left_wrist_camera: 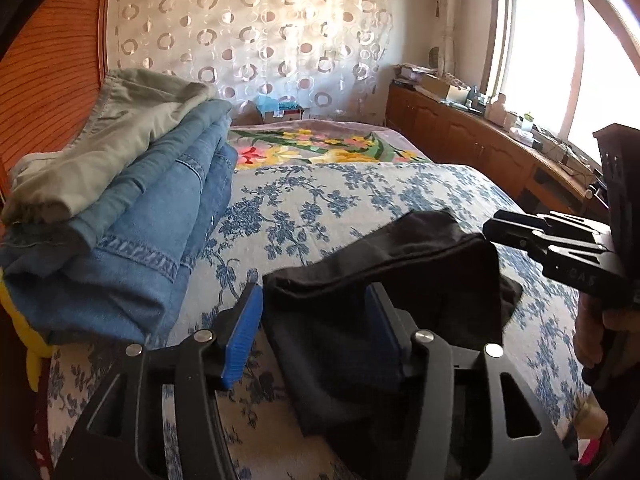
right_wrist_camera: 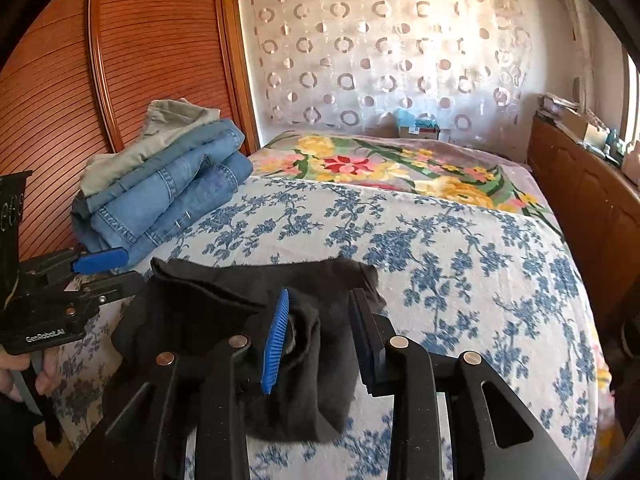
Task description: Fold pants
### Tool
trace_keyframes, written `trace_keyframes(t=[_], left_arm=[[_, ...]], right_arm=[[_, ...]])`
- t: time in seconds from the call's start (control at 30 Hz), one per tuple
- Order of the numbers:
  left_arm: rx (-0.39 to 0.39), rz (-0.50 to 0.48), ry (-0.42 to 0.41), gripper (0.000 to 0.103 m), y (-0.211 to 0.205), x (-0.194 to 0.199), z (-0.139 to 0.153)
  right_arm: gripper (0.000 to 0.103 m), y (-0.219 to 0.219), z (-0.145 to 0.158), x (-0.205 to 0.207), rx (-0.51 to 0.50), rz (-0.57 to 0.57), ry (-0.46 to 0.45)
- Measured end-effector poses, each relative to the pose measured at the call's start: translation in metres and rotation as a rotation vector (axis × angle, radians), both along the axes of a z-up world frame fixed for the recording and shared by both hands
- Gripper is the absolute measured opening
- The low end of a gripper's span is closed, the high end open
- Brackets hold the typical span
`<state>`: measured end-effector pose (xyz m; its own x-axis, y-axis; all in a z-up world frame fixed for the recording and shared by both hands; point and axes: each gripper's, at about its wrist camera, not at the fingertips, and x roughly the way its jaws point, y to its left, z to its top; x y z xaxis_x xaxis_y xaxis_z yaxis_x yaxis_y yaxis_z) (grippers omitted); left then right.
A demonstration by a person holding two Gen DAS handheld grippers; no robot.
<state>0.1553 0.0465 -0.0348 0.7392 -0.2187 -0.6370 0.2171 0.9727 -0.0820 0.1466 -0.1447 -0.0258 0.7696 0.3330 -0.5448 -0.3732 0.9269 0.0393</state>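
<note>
The black pants (left_wrist_camera: pixel 400 264) are folded into a thick bundle, held up above the blue-flowered bedspread (left_wrist_camera: pixel 320 200). My left gripper (left_wrist_camera: pixel 316 332) has the bundle's left end between its blue pads, jaws fairly wide around the thick fabric. My right gripper (right_wrist_camera: pixel 320 328) holds the right end of the same pants (right_wrist_camera: pixel 224 300) between its pads. Each gripper shows in the other's view: the right one (left_wrist_camera: pixel 504 228) at the right edge, the left one (right_wrist_camera: pixel 100 264) at the left edge.
A stack of folded blue jeans (left_wrist_camera: pixel 152 216) with an olive-grey garment (left_wrist_camera: pixel 120 136) on top lies at the bed's left, by a wooden slatted wardrobe (right_wrist_camera: pixel 120 60). A flowered blanket (right_wrist_camera: pixel 400 168) covers the far bed. A cluttered wooden cabinet (left_wrist_camera: pixel 480 140) stands right, under a window.
</note>
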Motion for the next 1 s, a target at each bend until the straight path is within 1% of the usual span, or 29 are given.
trace_keyframes(t=[0.17,0.33,0.43,0.5,0.67,0.83,0.9,0.93,1.0], left_arm=[[0.018,-0.031,0.014,0.055,-0.008,-0.026,-0.008],[0.018,-0.074,0.05,0.055,-0.015,-0.052,-0.021],[0.011,-0.085,0.068,0.055,-0.017,-0.064,-0.028],[0.02,-0.09,0.08,0.055,-0.02,-0.07,-0.031],[0.026,-0.1,0.076,0.055,-0.027,-0.086,-0.03],[0.005,-0.149,0.046,0.054,-0.041,-0.102,-0.021],[0.003,-0.173,0.039,0.048,-0.049,-0.105,-0.021],[0.005,-0.185,0.042,0.042,-0.053,-0.106,-0.022],[0.017,-0.214,0.053,0.039,-0.061,-0.105,-0.026]], right_arm=[[0.033,-0.016,-0.007,-0.021,0.025,0.005,0.014],[0.034,-0.026,-0.014,-0.043,0.014,0.006,0.031],[0.034,-0.027,-0.018,-0.055,0.019,0.018,0.046],[0.034,-0.026,-0.018,-0.063,0.017,0.027,0.048],[0.034,-0.02,-0.023,-0.074,-0.026,0.031,0.036],[0.034,-0.026,-0.029,-0.075,-0.041,0.015,0.041],[0.034,-0.031,-0.029,-0.077,-0.036,0.008,0.043],[0.034,-0.033,-0.029,-0.078,-0.036,0.006,0.043],[0.034,-0.037,-0.028,-0.08,-0.034,0.001,0.043]])
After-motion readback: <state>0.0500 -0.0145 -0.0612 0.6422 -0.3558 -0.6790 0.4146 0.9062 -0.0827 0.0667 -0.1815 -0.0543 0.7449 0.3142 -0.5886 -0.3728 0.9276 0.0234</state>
